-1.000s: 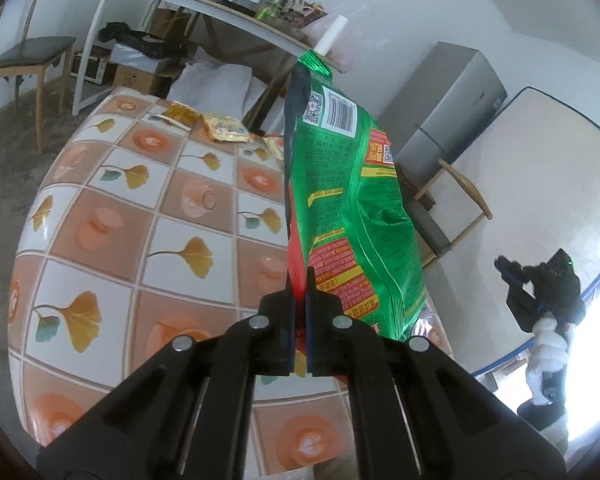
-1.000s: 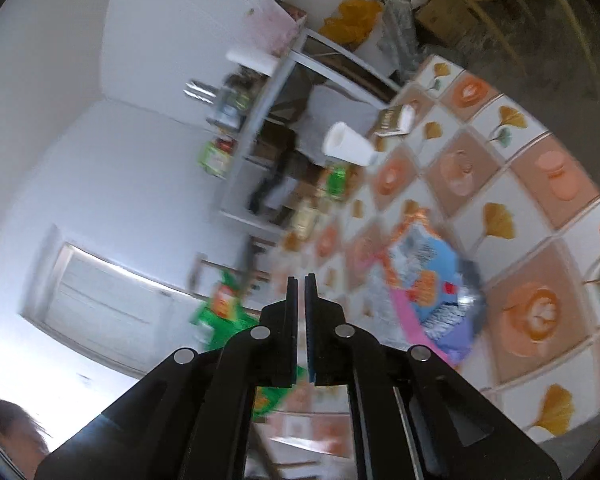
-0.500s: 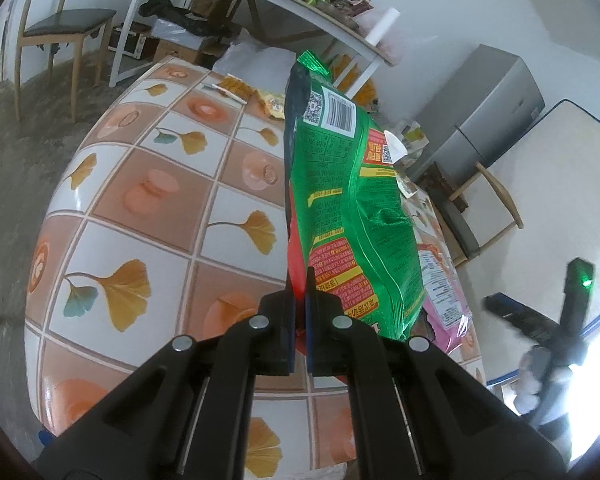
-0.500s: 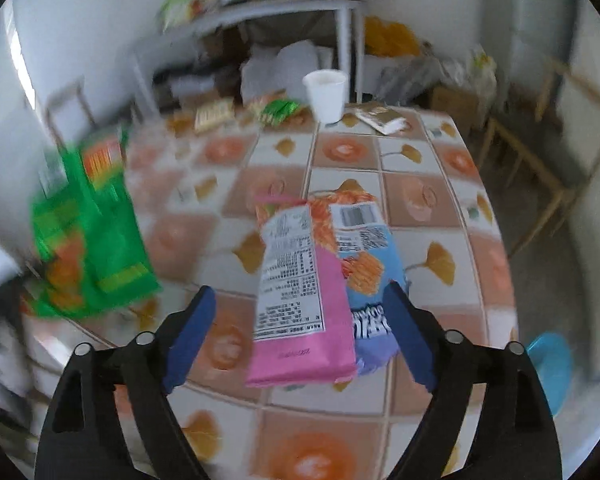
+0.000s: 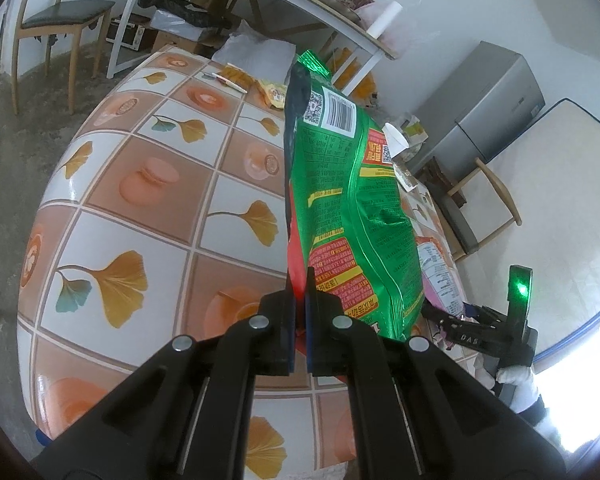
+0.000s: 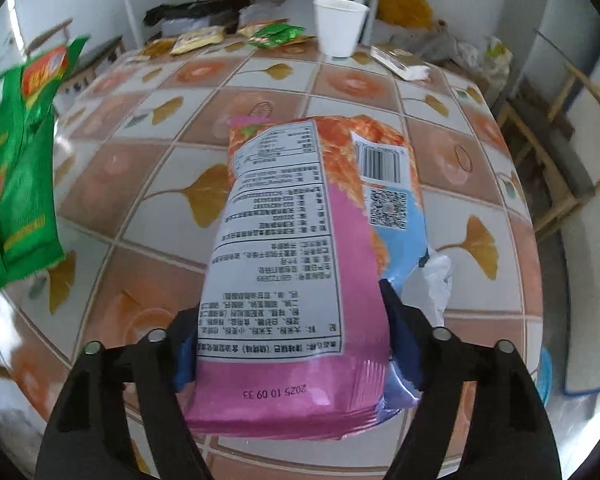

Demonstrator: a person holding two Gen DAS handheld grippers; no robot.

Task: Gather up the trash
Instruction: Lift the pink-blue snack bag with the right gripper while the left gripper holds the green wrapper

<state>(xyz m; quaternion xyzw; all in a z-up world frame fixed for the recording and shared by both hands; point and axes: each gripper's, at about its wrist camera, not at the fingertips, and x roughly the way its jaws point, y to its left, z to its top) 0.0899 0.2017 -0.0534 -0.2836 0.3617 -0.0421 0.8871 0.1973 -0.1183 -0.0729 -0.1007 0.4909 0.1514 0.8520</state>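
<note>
My left gripper (image 5: pixel 299 312) is shut on the bottom edge of a green snack bag (image 5: pixel 352 200) and holds it upright above the tiled table (image 5: pixel 140 200). The bag also shows at the left of the right wrist view (image 6: pixel 16 168). My right gripper (image 6: pixel 288 344) is open, with its fingers on either side of a pink snack bag (image 6: pixel 284 272) that lies on a blue snack bag (image 6: pixel 400 216) on the table. The right gripper shows at the lower right of the left wrist view (image 5: pixel 480 332).
A white paper cup (image 6: pixel 340 26), small green and yellow wrappers (image 6: pixel 276 34) and a flat packet (image 6: pixel 400 62) lie at the table's far edge. Chairs stand at the right (image 6: pixel 552 168). A cluttered white desk (image 5: pixel 300 4) and a grey fridge (image 5: pixel 496 96) stand behind.
My right gripper swung down to the table, opened, and moved forward around the pink bag. My left gripper stayed shut on the green bag and tilted slightly.
</note>
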